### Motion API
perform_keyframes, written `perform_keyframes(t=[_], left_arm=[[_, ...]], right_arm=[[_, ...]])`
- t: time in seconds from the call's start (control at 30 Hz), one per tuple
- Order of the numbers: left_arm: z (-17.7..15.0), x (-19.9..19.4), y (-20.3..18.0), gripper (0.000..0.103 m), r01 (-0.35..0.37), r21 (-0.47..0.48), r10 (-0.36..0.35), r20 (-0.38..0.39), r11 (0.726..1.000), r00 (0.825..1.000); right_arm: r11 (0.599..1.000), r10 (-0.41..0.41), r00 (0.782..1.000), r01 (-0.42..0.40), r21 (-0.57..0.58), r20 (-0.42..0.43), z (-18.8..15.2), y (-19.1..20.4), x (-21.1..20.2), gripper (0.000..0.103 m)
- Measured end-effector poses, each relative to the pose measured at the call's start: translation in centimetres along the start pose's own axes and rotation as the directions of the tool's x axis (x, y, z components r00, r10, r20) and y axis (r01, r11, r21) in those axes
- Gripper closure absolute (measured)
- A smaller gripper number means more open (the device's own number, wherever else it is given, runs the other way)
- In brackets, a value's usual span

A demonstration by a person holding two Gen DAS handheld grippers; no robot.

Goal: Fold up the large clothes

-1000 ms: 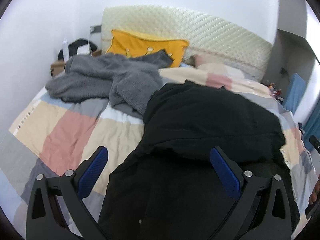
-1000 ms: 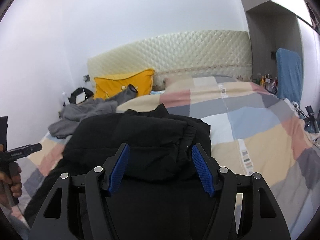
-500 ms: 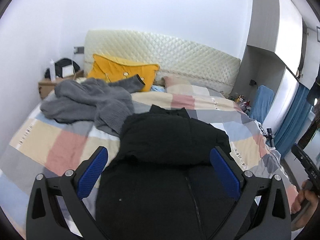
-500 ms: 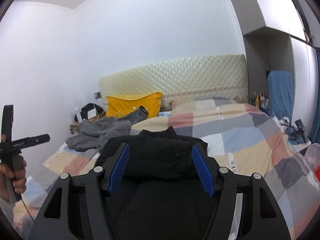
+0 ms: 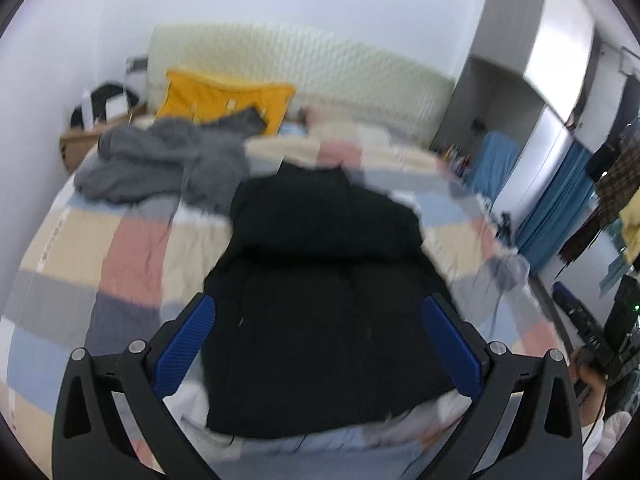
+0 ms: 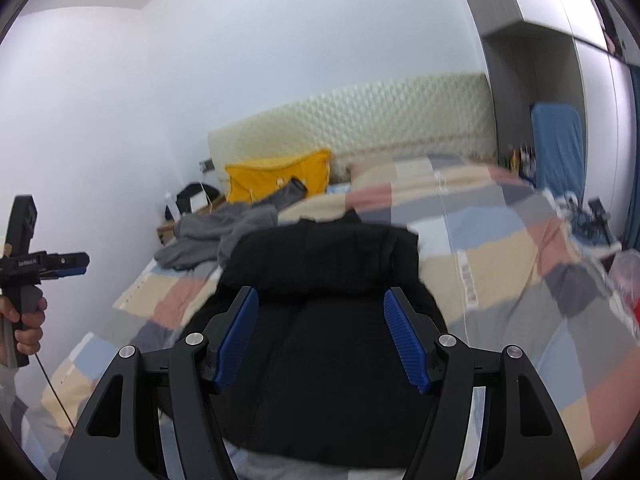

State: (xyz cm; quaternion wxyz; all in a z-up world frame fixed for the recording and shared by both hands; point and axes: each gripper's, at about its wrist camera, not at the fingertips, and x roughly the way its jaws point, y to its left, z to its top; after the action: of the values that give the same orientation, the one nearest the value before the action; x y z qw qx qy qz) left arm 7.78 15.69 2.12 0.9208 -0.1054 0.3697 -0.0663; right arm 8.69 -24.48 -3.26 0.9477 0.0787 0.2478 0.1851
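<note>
Left wrist view: black jacket (image 5: pixel 320 300) lies partly folded on the bed (image 5: pixel 132 248); left gripper (image 5: pixel 318 344) and right gripper (image 6: pixel 322 332) hover, jaws wide, empty. Bulky padding could spring unfolded, or a pinch might catch the bedcover.

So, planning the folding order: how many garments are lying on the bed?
2: a black garment spread at the near end of the bed, and a crumpled grey garment near the yellow pillow. Others may be hidden.

I am in a home bedroom: a bed (image 5: pixel 132 248) with a checked quilt, a padded headboard (image 5: pixel 304 64), a yellow pillow (image 5: pixel 216 96), a wardrobe (image 5: pixel 560 92).
</note>
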Motion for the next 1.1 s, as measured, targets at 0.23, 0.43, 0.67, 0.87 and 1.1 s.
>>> perform_keyframes(t=[0.23,0.43,0.67,0.87,1.1], left_arm=[[-4.5,4.2,6.2,0.001,-0.013,-0.165,-0.012,-0.146,0.986,0.989],[-8.0,8.7,9.4,0.001,-0.053,-0.232,-0.012,-0.272,0.971,0.962],[-10.1,12.1,11.4,0.001,-0.081,-0.257,-0.018,-0.363,0.963,0.932],[-11.0,14.1,12.3,0.001,-0.093,-0.274,-0.031,-0.419,0.957,0.908],[-11.6,15.7,13.3,0.001,-0.103,-0.3,-0.05,-0.461,0.948,0.886]], right_arm=[[0.993,-0.014,0.992,0.028,0.112,-0.125,-4.7,-3.5,2.7,0.039],[0.981,-0.037,0.97,0.081,0.176,-0.241,-7.6,-6.6,5.8,0.039],[0.971,-0.038,0.951,0.107,0.212,-0.308,-9.0,-8.3,7.8,0.039],[0.965,-0.038,0.932,0.128,0.229,-0.361,-9.2,-9.1,10.1,0.037],[0.967,-0.042,0.903,0.145,0.211,-0.427,-9.1,-11.1,12.1,0.031]])
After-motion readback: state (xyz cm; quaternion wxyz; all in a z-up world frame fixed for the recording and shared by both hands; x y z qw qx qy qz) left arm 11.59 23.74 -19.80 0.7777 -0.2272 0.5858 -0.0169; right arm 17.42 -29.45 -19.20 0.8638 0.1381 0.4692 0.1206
